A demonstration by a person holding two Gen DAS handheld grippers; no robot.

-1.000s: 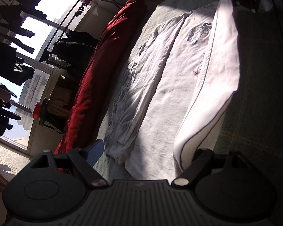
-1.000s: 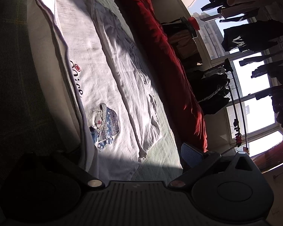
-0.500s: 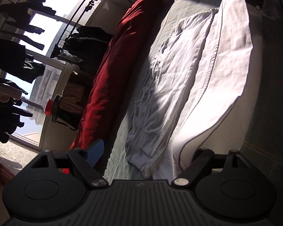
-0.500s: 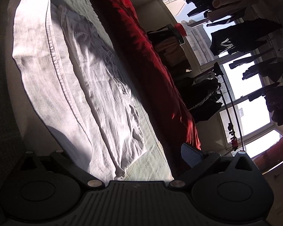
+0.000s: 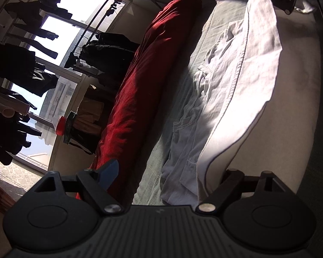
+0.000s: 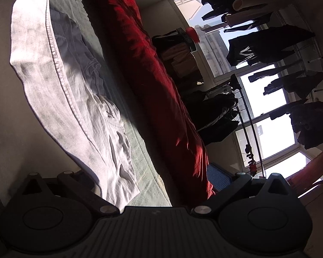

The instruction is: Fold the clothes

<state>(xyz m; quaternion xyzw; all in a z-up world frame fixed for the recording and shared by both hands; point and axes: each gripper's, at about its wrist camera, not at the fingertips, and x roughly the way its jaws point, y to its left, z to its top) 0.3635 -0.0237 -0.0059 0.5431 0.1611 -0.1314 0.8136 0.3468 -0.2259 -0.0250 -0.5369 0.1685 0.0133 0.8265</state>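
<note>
White garment point(image 5: 254, 68) on the green bedcover point(image 5: 196, 49), beside a red duvet point(image 5: 144, 81), its near edge lifted and carried over the flat part. Left gripper point(image 5: 168, 172): jaws spread wide, the cloth's edge draped at the right finger point(image 5: 230, 175). Right gripper point(image 6: 152, 178): jaws likewise spread, cloth over the left finger; no clamping is discernible at either.

A bed point(image 5: 183, 111) covered with a grey-green sheet carried a white T-shirt point(image 5: 243, 90), spread lengthwise along it, partly in sunlight. The shirt's near half was folded over the rest. A long red duvet point(image 5: 144, 90) lay rolled along the bed's window-side edge, just beside the shirt, with a strip of sheet between.
</note>
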